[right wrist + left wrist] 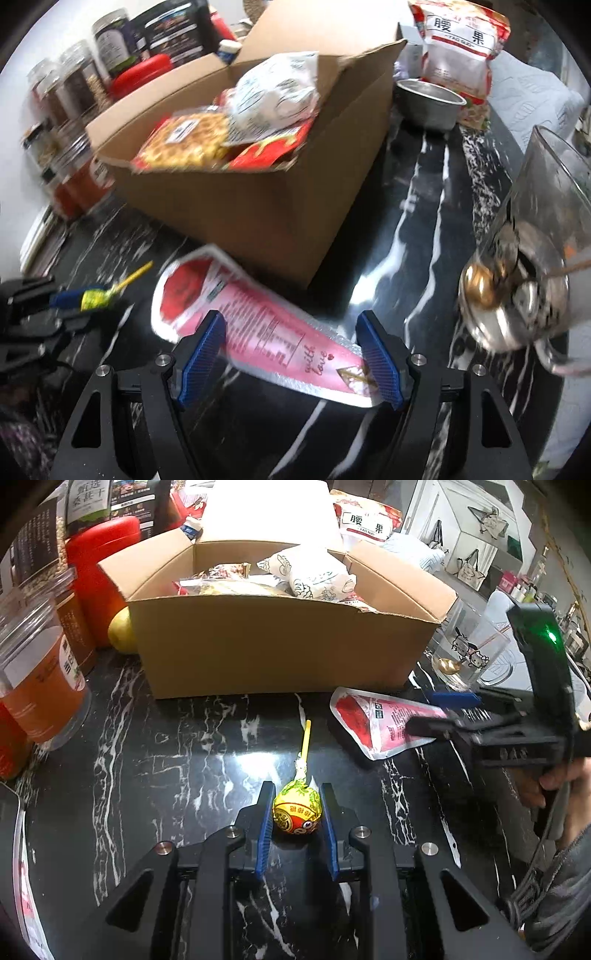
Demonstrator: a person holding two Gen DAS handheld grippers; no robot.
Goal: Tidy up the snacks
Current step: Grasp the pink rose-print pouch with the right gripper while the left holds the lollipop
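Snacks sit within both grippers' reach on a black marble counter (110,738). At near left, the left gripper (297,805) angles down at the counter, its 2 blue pads clamped on the wrapped head of a lollipop (296,809) whose yellow stick points away toward the box. To the right, a hand (554,779) in a grey sleeve tilts the right gripper (291,354) down over a pink-and-red pouch (258,325) lying flat on the counter; its fingers (380,354) stand wide, straddling the pouch's narrow end, and whether either pad touches it cannot be told.

Behind both, an open cardboard box (280,646) holds a white printed bag (273,92), a waffle-patterned packet (184,140) and a red packet (269,147). A glass (469,650) with a gold spoon stands right of the box, clear jars (40,672) and a red container (99,561) stand left. Farther back are a metal bowl (430,103) and a bag of cashews (461,48).
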